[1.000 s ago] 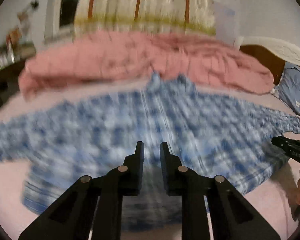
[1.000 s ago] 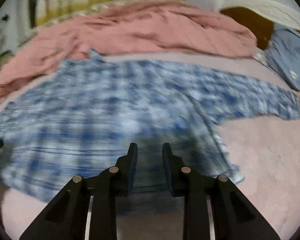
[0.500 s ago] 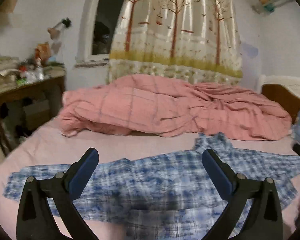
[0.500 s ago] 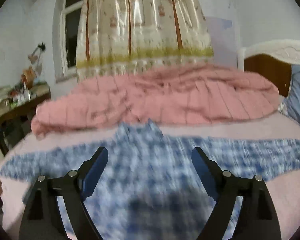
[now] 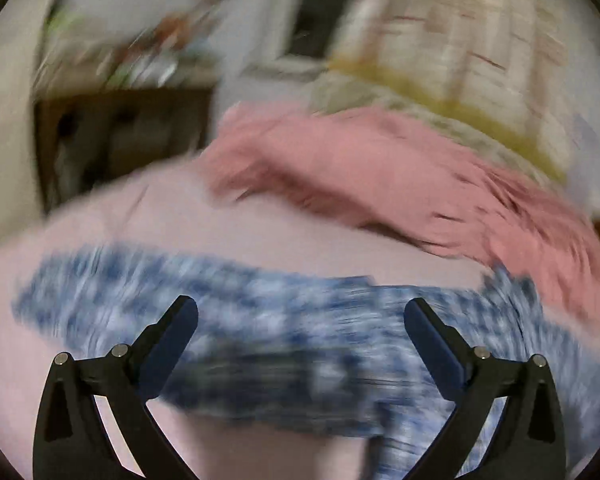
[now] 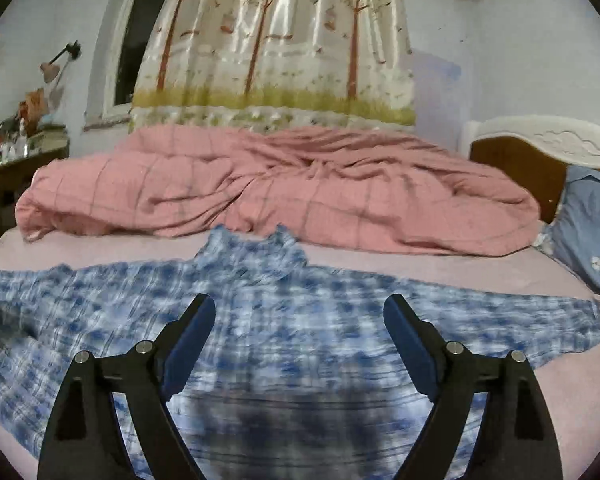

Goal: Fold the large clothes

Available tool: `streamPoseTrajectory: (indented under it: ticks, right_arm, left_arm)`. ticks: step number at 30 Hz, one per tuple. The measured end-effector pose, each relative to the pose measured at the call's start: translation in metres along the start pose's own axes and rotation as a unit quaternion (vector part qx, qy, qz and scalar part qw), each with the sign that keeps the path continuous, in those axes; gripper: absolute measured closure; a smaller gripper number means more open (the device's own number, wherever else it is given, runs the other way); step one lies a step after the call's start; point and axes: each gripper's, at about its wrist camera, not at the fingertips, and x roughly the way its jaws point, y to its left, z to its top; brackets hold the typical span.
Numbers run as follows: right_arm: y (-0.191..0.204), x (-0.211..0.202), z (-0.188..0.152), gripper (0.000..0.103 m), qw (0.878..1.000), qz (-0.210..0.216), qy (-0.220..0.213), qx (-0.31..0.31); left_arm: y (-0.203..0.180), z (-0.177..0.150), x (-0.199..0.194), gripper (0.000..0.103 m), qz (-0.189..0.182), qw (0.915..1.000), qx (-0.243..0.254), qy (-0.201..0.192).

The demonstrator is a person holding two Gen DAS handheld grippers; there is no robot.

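Note:
A blue and white plaid shirt (image 6: pixel 300 360) lies spread flat on the pink bed sheet (image 6: pixel 572 400), collar (image 6: pixel 256 248) toward the far side and sleeves stretched out left and right. My right gripper (image 6: pixel 299 300) hovers open above the shirt's middle with nothing between its fingers. The left wrist view is blurred and tilted. In it my left gripper (image 5: pixel 300 306) stands wide above the shirt (image 5: pixel 340 344) near its left sleeve (image 5: pixel 120 292). Its jaws are closing slightly, and nothing is between them.
A crumpled pink quilt (image 6: pixel 280 184) lies across the far half of the bed. A blue pillow (image 6: pixel 588 220) leans at the wooden headboard (image 6: pixel 540 148) on the right. A cluttered side table (image 6: pixel 16 152) stands at the left, below a window and a tree-print curtain (image 6: pixel 272 52).
Both grippers went from nearly shut and low over the shirt to wide open and lifted back. The left one then swung left and rolled, toward the sleeve end.

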Motion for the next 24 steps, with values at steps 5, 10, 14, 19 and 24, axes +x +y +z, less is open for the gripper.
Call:
streamPoseTrajectory:
  ticks: [5,10,14,19,24]
  right_arm:
    - [-0.014,0.01,-0.005,0.015,0.999,0.012,0.025,0.028]
    - [-0.014,0.019,-0.012,0.015,0.998,0.016,0.044,0.036]
    - [-0.007,0.019,-0.014,0.015,0.999,0.011,0.042,0.02]
    - [0.001,0.019,-0.017,0.015,0.999,0.017,0.043,0.005]
    - [0.007,0.021,-0.02,0.015,0.999,0.021,0.049,-0.003]
  left_arm:
    - [0.052,0.003,0.013,0.029,0.029,0.9988,-0.037,0.013]
    - [0.111,0.001,0.011,0.029,0.073,0.9871,-0.141,0.019]
    - [0.152,-0.005,0.009,0.036,0.098,0.9732,-0.207,0.018]
    - [0.21,-0.031,0.009,0.044,0.16,0.9285,-0.335,0.021]
    - [0.239,-0.047,0.018,0.063,0.174,0.9125,-0.37,-0.008]
